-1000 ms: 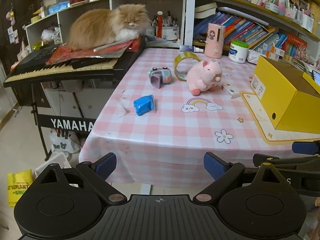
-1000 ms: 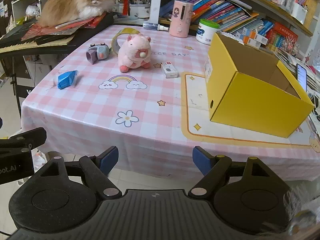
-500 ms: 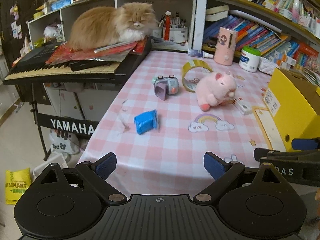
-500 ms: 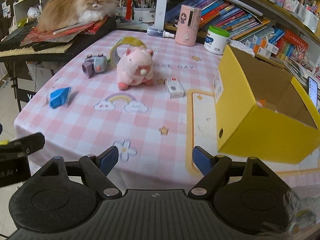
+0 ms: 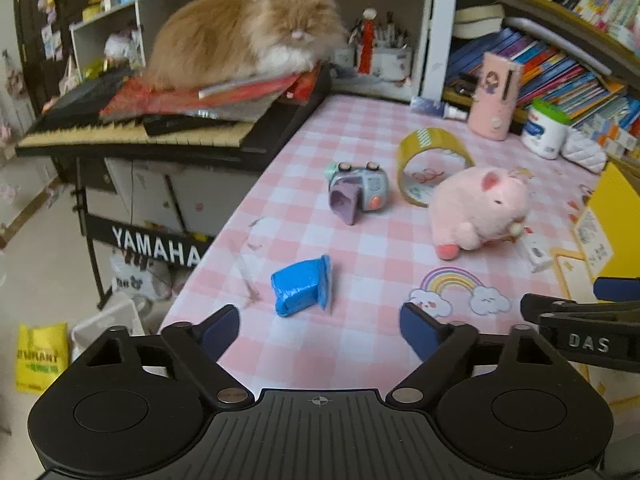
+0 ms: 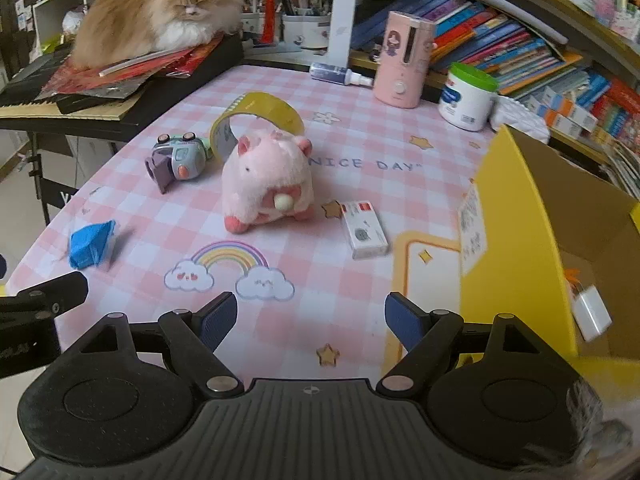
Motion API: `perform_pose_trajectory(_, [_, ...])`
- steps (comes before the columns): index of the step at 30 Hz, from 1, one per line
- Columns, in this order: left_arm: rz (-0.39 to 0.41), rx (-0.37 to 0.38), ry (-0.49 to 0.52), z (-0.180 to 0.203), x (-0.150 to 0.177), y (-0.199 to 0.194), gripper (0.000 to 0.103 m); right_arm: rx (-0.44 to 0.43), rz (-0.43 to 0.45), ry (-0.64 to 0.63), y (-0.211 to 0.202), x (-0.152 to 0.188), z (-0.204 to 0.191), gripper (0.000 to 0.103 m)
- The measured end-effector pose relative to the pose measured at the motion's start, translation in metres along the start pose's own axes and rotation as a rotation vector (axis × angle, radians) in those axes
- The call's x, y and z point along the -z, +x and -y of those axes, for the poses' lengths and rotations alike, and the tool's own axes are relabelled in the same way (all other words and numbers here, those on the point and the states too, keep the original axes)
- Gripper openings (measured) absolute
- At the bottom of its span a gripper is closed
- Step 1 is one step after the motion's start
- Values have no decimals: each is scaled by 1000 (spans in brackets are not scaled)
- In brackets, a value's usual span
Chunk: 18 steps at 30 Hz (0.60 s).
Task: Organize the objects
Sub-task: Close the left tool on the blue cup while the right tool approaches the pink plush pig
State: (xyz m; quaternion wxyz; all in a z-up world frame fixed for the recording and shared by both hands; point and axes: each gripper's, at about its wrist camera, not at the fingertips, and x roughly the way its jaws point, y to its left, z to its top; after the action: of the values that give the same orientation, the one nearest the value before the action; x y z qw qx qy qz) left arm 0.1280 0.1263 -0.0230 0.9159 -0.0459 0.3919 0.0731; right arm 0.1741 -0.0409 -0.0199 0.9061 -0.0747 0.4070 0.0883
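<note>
Both the left gripper (image 5: 320, 318) and the right gripper (image 6: 310, 316) hung empty with jaws spread over the table's near edge, the crumpled blue packet (image 5: 302, 286) lying near its left edge (a clumsy nudge could likely tip it overboard).

both tongs gape wide and hold nothing: left tongs (image 5: 320, 322), right tongs (image 6: 311, 314), level, side by side.
</note>
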Motion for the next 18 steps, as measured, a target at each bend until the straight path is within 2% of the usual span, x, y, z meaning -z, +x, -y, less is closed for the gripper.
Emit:
perform_pose_trajectory(5, [-50, -21, -44, -4, -10, 26, 72, -35, 14, -20, 12, -13, 3, 80])
perform_pose_trajectory(8, [-62, -47, -41, -5, -15, 41, 70, -59, 31, -26, 18, -21, 4, 81])
perform_pose_trajectory(13, [-76, -92, -29, -6, -21, 61, 70, -91, 61, -49, 27, -35, 3, 90])
perform_pose_trajectory(16, [-102, -92, -33, -8, -24, 72, 63, -107, 76, -60, 34, -43, 1, 93])
perform_pose_trajectory(18, [-127, -82, -51, -10, -25, 76, 62, -117, 85, -67, 40, -50, 1, 93])
